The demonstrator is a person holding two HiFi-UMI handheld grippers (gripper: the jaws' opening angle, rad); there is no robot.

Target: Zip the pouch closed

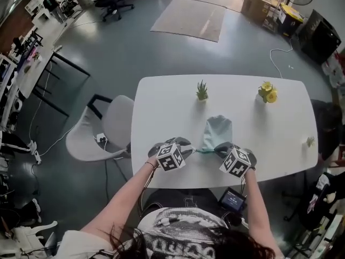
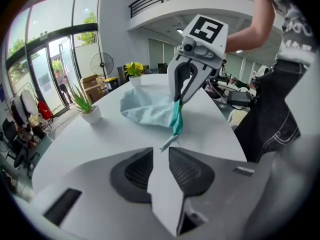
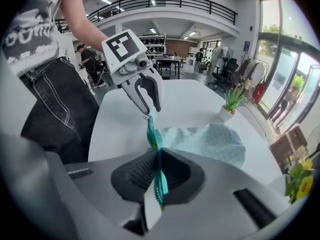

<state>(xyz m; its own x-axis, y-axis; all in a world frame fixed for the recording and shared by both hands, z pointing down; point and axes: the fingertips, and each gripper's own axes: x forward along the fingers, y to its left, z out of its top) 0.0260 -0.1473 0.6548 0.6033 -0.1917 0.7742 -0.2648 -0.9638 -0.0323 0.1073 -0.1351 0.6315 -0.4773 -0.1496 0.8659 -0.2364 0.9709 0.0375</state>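
Pale-blue fabric pouch (image 1: 218,129) flat on white worktop (image 1: 161,101), near front edge, between the two tools. Body toward far side. Teal zipper band (image 1: 206,151) along near side, long axis L–R in head view, i.e. running straight from one tool to the other.

R tool (image 3: 156,156): pads clamped on one end of teal band, held edge-up betw. them.

L tool (image 2: 160,150): pads part-way apart, nothing gripped. Small silvery zip pull (image 2: 168,143) just at mouth of gap, pointing into it, pressed by neither pad. Pull far nearer L tool, at band end opposite R tool.

Judged step: taking hold of pull. Next, prob.: shutting L pads on pull, then travel along band axis w/ R tool as anchor. State of teeth (meshed or not): not readable
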